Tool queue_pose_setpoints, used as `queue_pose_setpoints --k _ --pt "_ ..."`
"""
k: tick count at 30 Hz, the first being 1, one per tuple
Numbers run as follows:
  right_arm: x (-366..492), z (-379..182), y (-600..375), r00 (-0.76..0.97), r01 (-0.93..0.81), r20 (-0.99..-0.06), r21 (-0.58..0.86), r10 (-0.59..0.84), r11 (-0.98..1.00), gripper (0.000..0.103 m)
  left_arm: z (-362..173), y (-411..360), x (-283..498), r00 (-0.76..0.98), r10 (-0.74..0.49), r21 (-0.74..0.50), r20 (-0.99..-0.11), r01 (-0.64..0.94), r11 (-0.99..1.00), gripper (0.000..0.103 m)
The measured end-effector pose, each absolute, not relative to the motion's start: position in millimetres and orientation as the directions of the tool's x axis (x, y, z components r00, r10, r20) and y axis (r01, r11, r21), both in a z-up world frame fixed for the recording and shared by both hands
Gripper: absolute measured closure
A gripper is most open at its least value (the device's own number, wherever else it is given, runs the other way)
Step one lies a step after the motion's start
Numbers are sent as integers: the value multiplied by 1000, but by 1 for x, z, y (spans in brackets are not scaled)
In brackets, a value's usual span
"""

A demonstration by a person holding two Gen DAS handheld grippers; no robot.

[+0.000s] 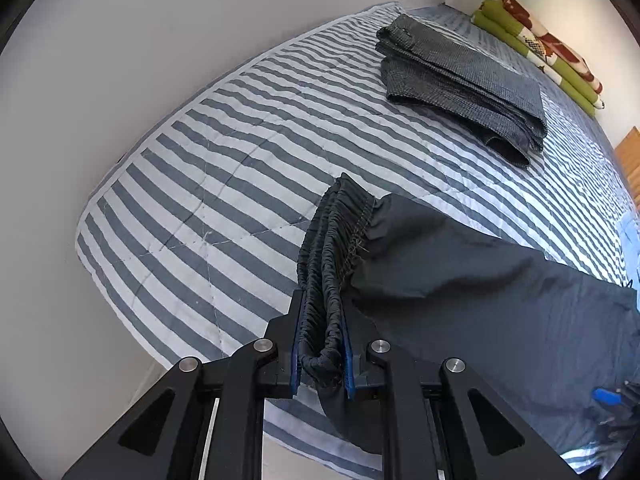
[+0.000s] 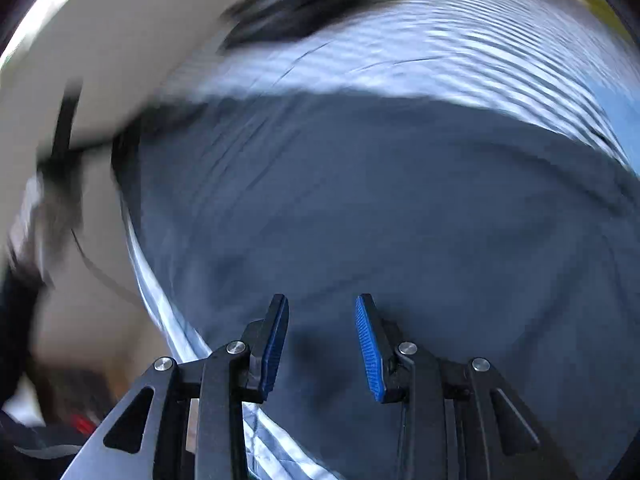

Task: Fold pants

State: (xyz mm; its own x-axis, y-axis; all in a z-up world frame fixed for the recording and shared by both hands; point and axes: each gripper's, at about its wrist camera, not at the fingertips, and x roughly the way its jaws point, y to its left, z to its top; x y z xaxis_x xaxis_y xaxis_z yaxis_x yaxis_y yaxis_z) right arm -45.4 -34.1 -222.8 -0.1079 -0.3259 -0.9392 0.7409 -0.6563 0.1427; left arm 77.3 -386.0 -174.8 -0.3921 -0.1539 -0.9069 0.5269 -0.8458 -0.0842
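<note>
Left hand-held gripper (image 1: 323,344) is clamped on the gathered elastic waistband (image 1: 336,240) of the dark pants (image 1: 480,300), blue pads (image 1: 297,352) pressing the bunched band from both sides; the waistband runs up and away from the jaws, folded over on itself in several layers. Rest of the pants trails right and down across the bed (image 1: 224,184), lying on the grey-and-white striped quilt, fabric wrinkled, not flat.

Right hand-held gripper (image 2: 322,344) hangs over the same dark pants (image 2: 380,208), jaws parted with a clear gap, nothing between the blue pads (image 2: 370,356), not pinching any cloth. Right wrist view is heavily motion-blurred, so fabric detail is hard to read; striped quilt (image 2: 460,52) shows beyond the pants and along the left edge of the fabric.

Further up the bed a second pair, grey checked pants (image 1: 460,80), sits already folded in a neat stack, well apart from the dark pair. Behind it against the wall lies a folded green blanket (image 1: 536,48) with a red-brown and white pattern. A wooden piece (image 1: 630,156) shows at the far right edge, too cropped to identify. No containers visible in either view; everything lies straight on the bed
</note>
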Motion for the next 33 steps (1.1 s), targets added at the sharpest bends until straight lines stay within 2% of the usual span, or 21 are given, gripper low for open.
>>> queue_pose_setpoints --k 2,3,5,8,11,13,15,19,21,23,24,29,33 --pt "-43 -223 -40 -220 772 -941 -8 -256 -636 74 -175 -389 81 -397 -143 -98 -907 528 -843 87" --pt "-51 -221 -36 -223 747 -943 -4 -246 -665 74 -175 -390 83 -401 -133 -111 -907 530 -841 87" --pt "-69 -212 -22 -204 677 -943 58 -262 -734 73 -173 -393 88 -413 -116 -137 -903 533 -835 87" --pt "-73 -196 -18 -146 631 -915 207 -377 -747 71 -171 -396 88 -432 -92 -172 -897 534 -828 87" --pt "-63 -204 -35 -117 644 -922 211 -368 -735 71 -178 -400 85 -419 -47 -198 -907 522 -830 84" --pt "-58 -217 -42 -123 646 -940 167 -318 -745 71 -185 -408 87 -400 6 -239 -916 536 -810 61" --pt "-56 -220 -39 -134 642 -940 160 -315 -750 71 -185 -412 93 -413 -1 -245 -911 543 -803 51" --pt "-55 -218 -38 -121 637 -942 168 -312 -753 71 -192 -413 98 -423 23 -271 -906 537 -799 48" --pt "-54 -217 -39 -126 635 -945 157 -302 -757 71 -200 -409 93 -418 36 -276 -908 529 -802 52" --pt "-55 -220 -38 -130 628 -944 158 -302 -762 71 -201 -396 86 -406 -41 -195 -913 522 -830 74" --pt "-53 -218 -37 -133 627 -944 157 -303 -763 71 -200 -392 84 -406 -42 -192 -913 518 -833 86" --pt "-54 -217 -29 -127 606 -940 178 -315 -776 71 -169 -371 73 -459 -101 -171 -883 514 -841 89" --pt "-57 -211 -12 -121 562 -930 223 -346 -796 71 -119 -329 66 -562 -82 -197 -823 418 -887 89"
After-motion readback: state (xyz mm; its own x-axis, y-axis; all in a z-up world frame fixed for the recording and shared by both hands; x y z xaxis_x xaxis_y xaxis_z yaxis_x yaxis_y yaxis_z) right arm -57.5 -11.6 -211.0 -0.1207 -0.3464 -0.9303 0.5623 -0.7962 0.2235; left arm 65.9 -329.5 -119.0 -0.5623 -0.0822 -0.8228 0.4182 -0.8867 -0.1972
